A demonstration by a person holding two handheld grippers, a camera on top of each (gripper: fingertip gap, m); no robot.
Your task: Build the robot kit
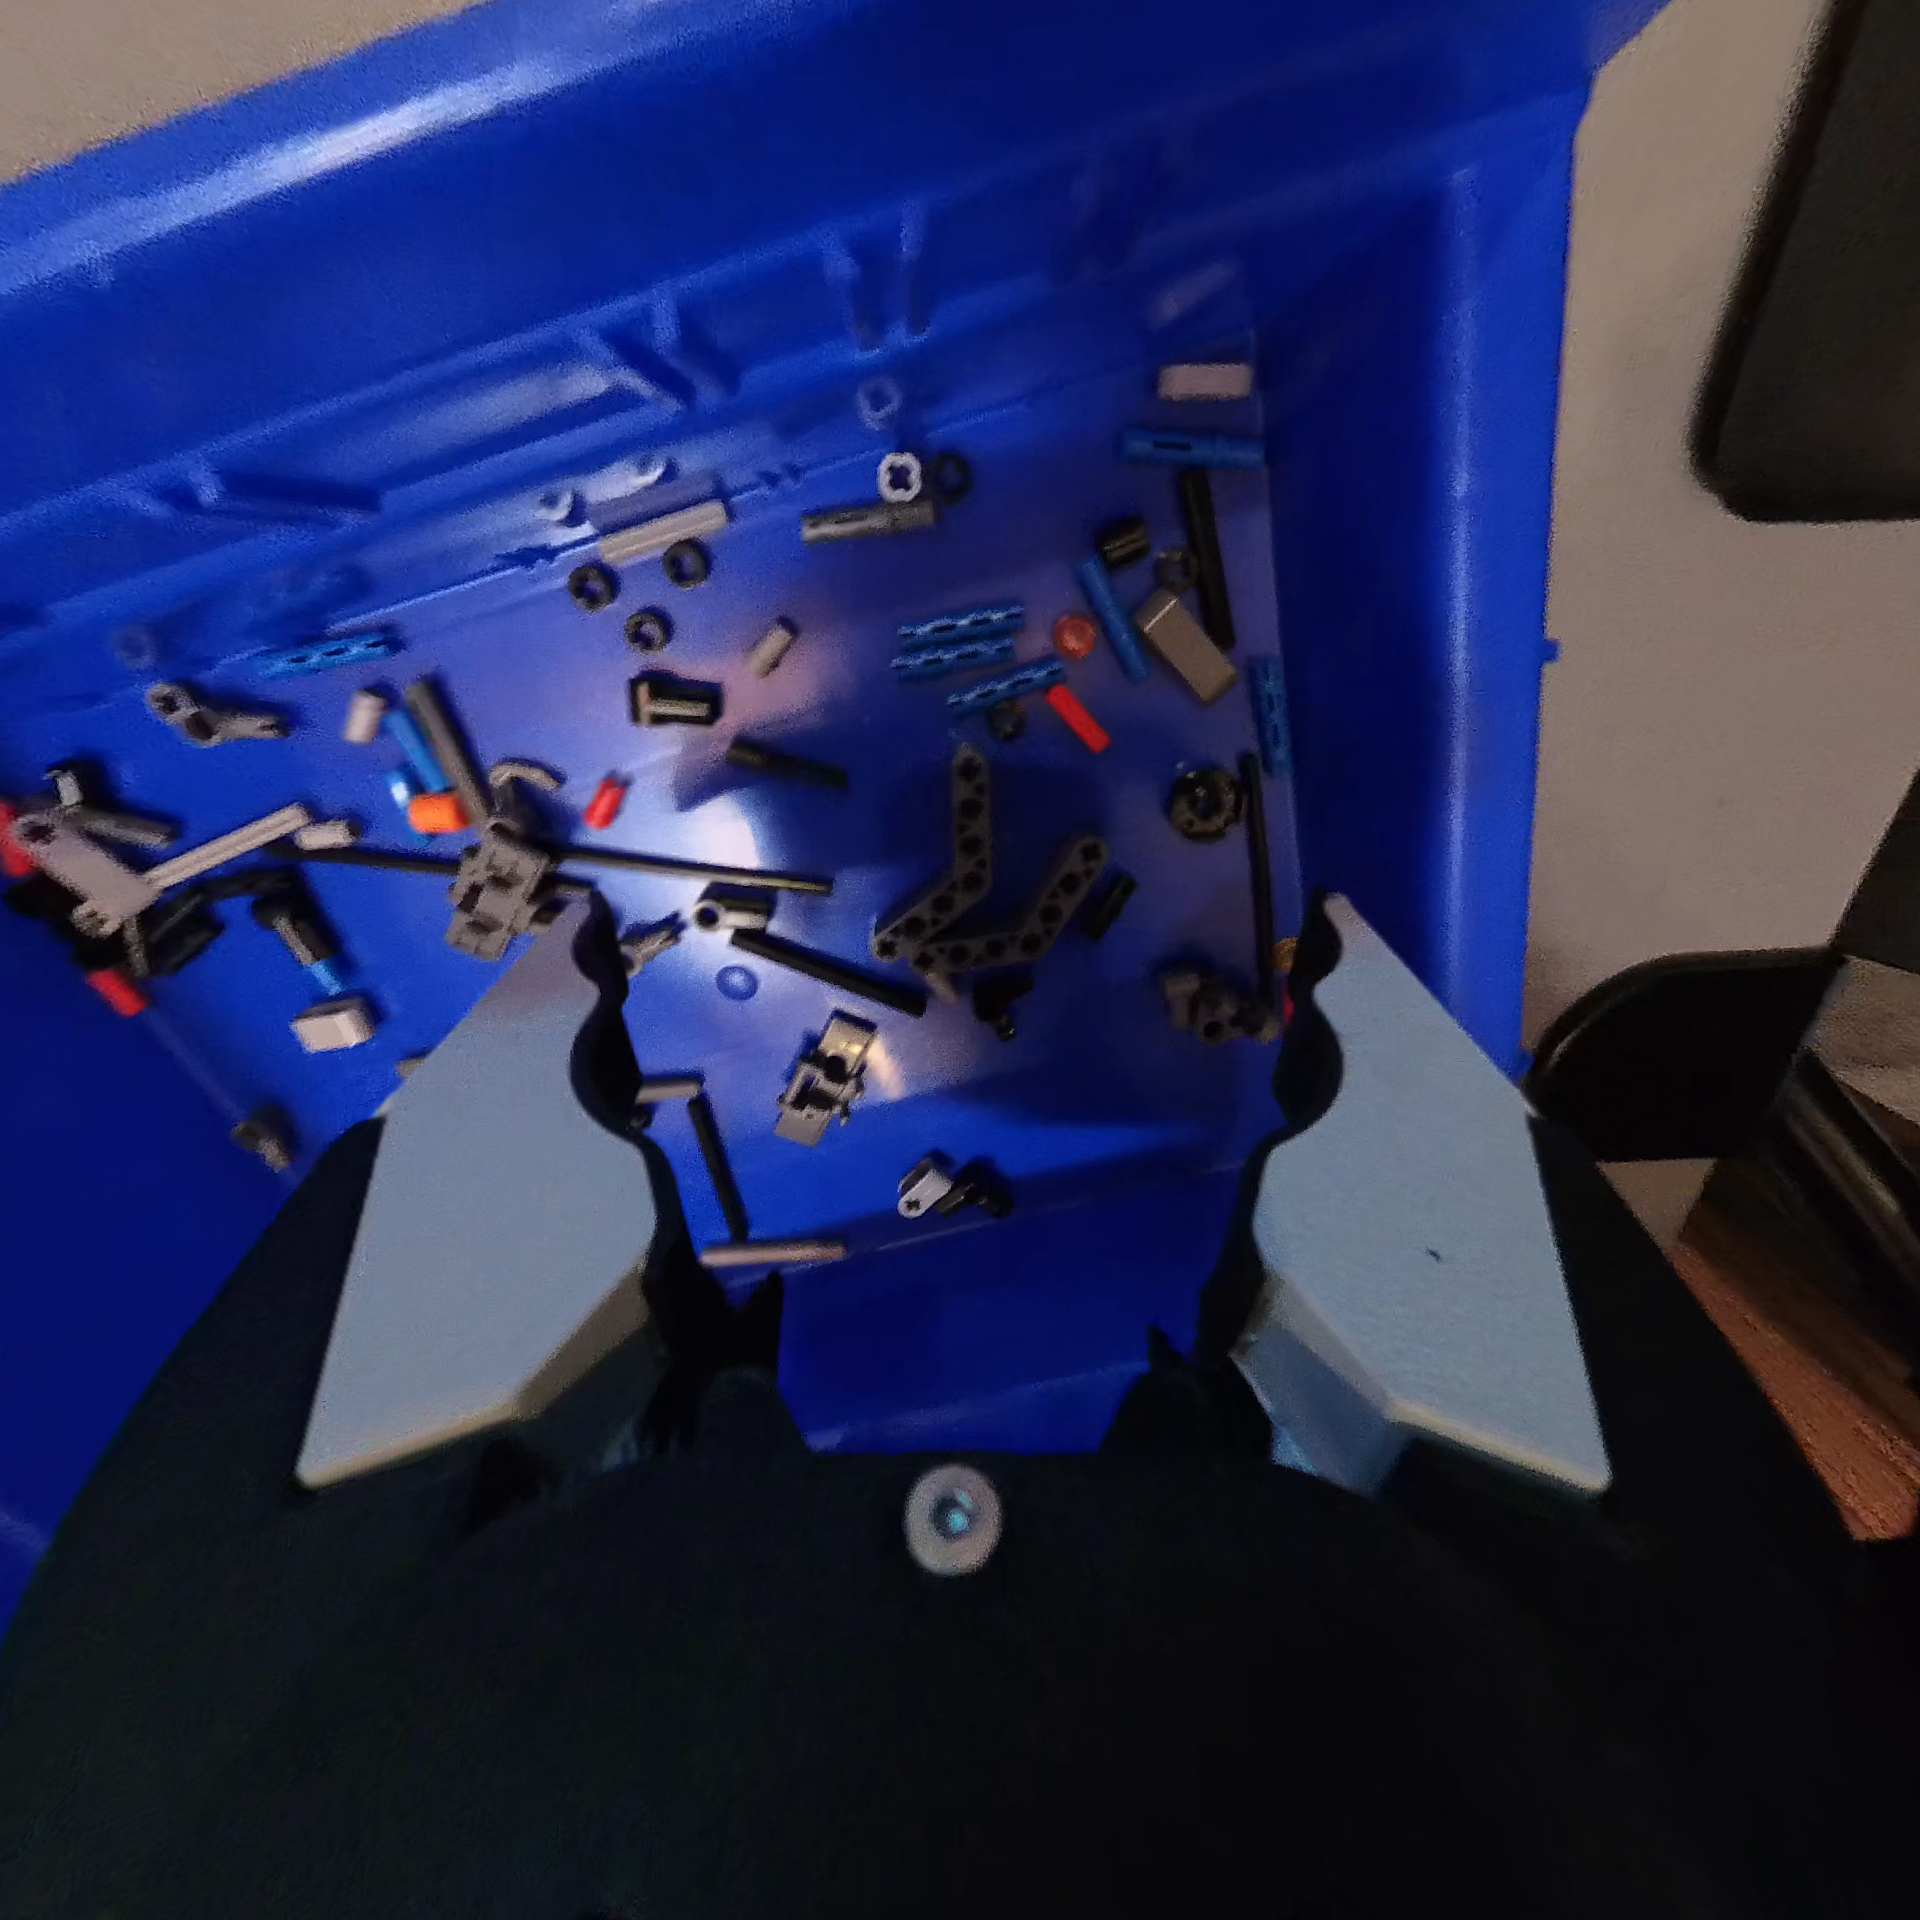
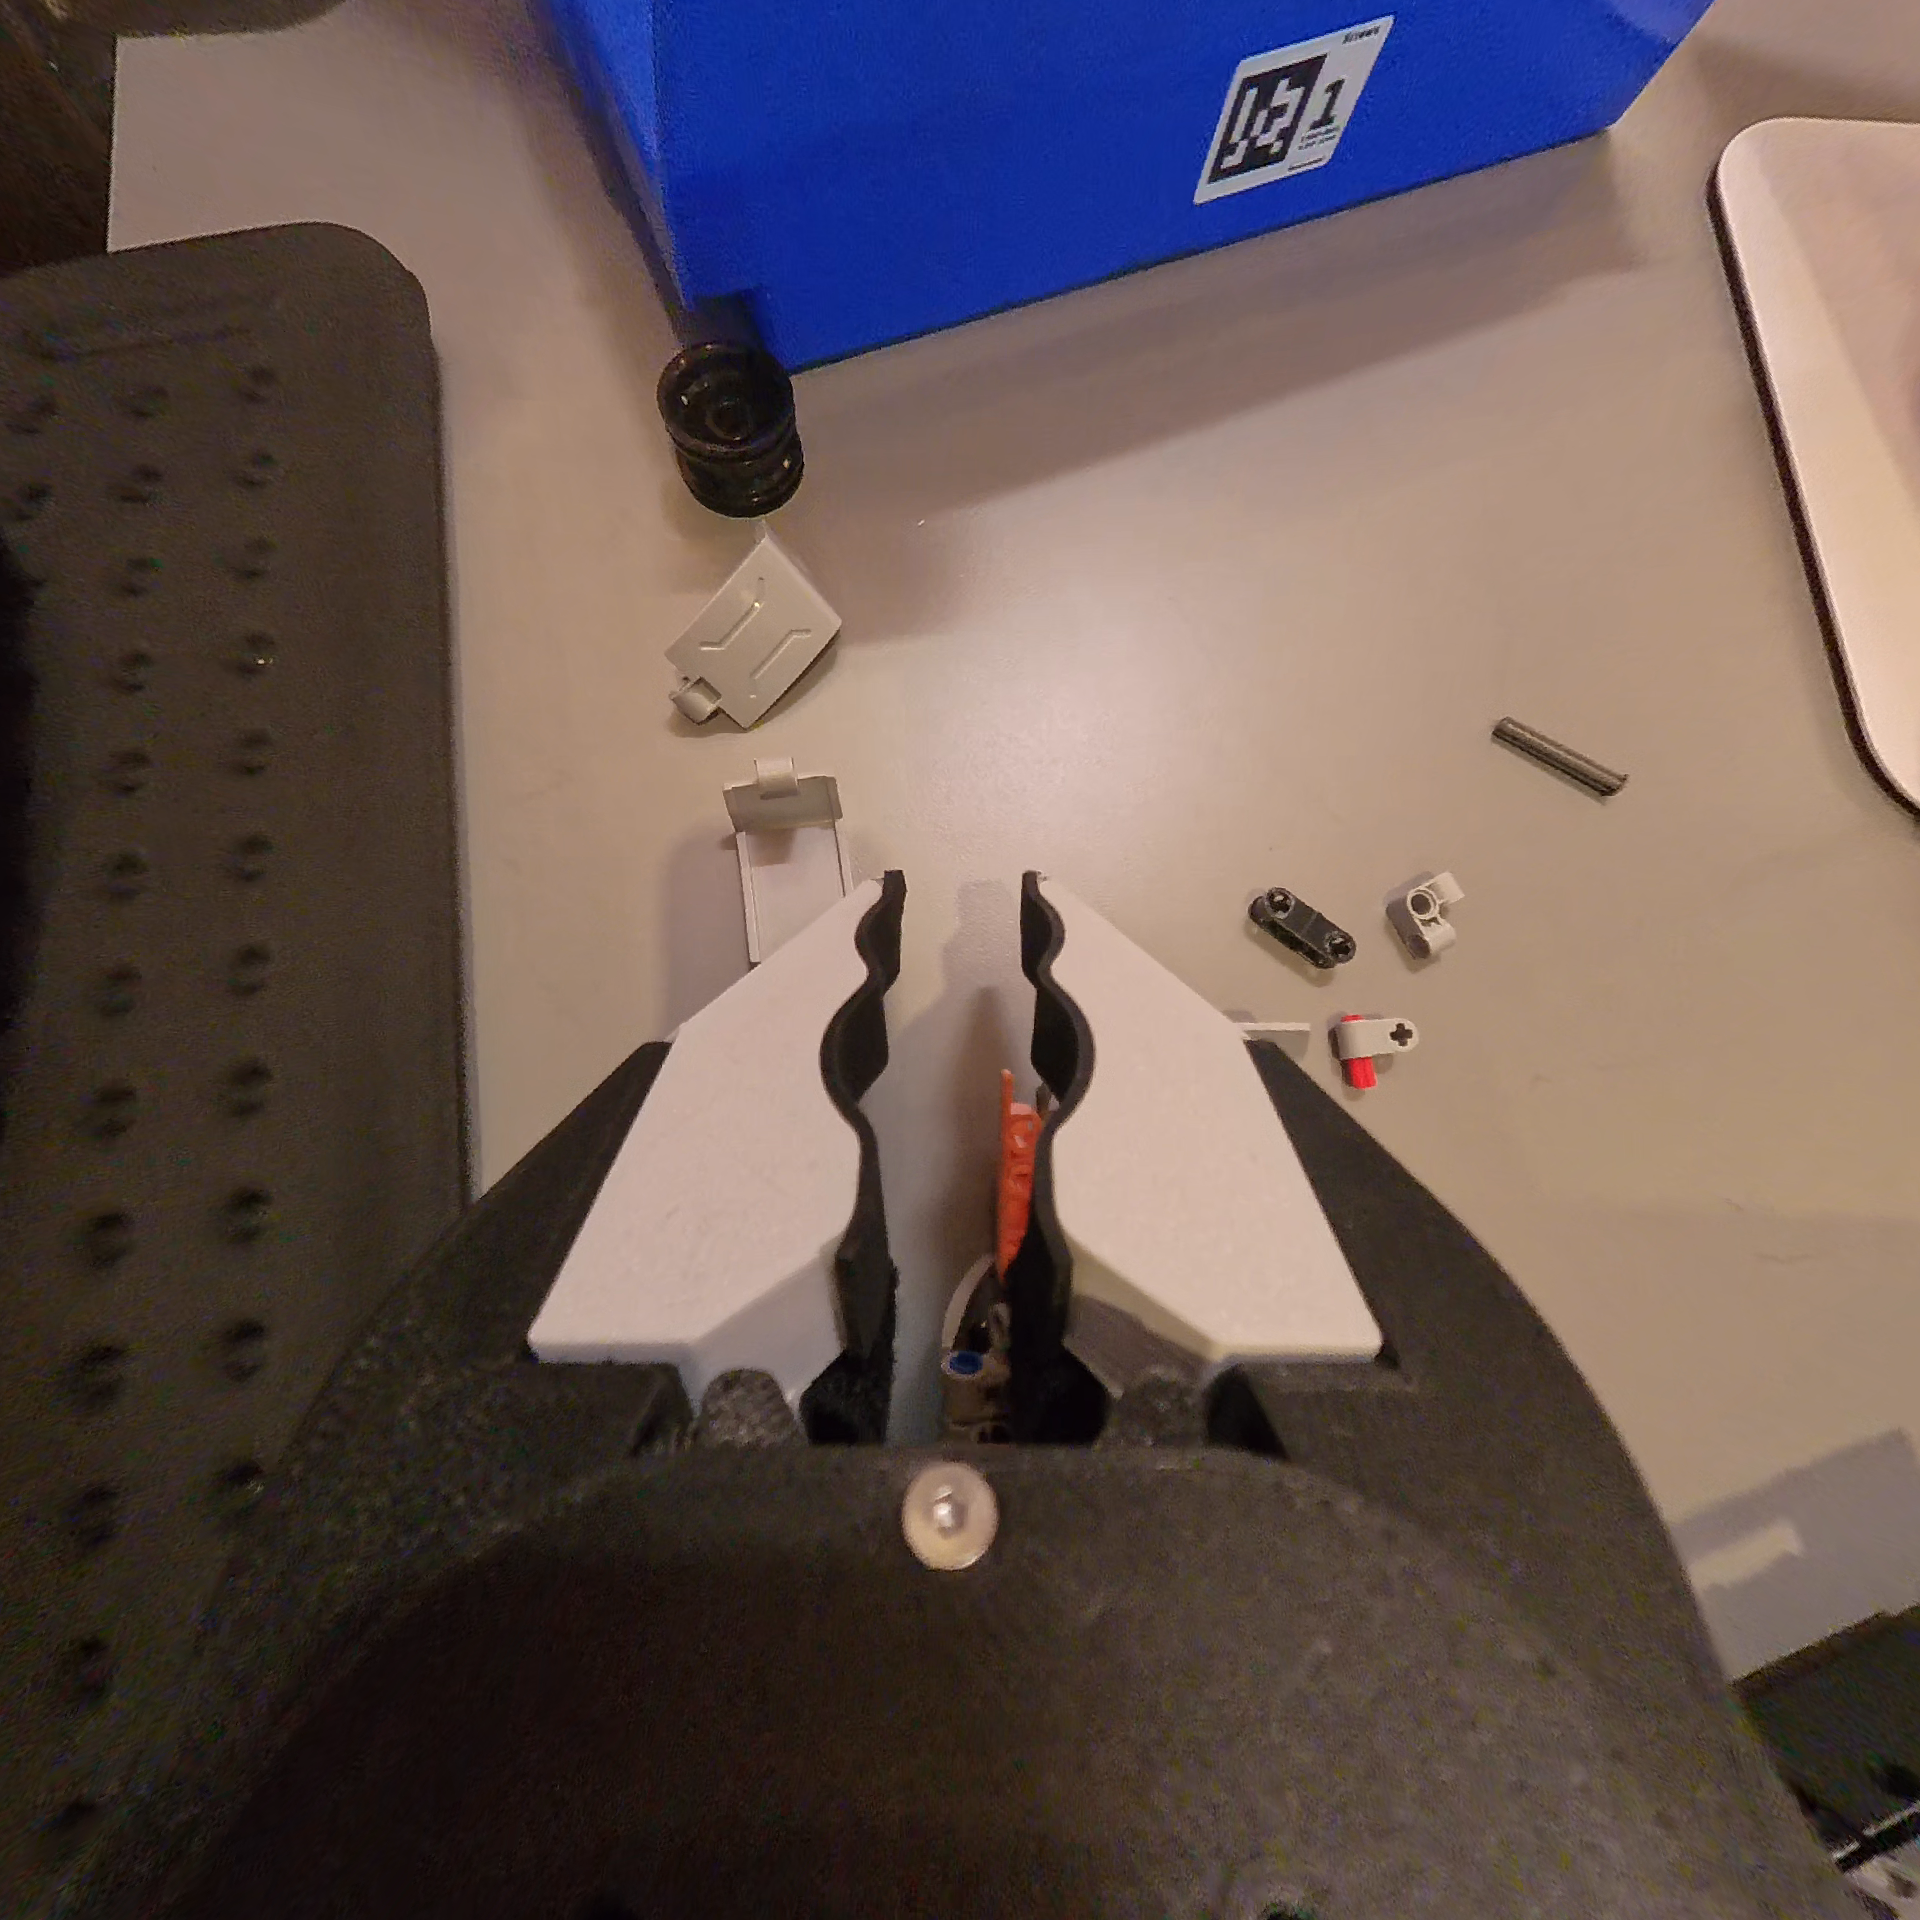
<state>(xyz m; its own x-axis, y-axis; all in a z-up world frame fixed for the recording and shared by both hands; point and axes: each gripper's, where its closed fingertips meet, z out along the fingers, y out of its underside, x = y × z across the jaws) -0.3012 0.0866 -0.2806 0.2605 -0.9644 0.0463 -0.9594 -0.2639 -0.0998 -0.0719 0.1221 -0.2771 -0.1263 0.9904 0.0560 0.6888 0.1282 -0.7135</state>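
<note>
Glossy blue bin point(image 1: 1403, 623) of small plastic pieces beneath spread left claw point(image 1: 956, 935); right claw point(image 2: 963, 883) narrowly parted, empty.

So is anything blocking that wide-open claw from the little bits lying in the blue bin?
Nothing visible. The left gripper hangs open above the blue bin, with only open air between its fingers and the loose building pieces on the bin's floor.

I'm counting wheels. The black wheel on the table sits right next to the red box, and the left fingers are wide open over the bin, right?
Almost. The box is blue, not red, as the right wrist view shows. The black wheel does sit beside it, and the left fingers are open.
</note>
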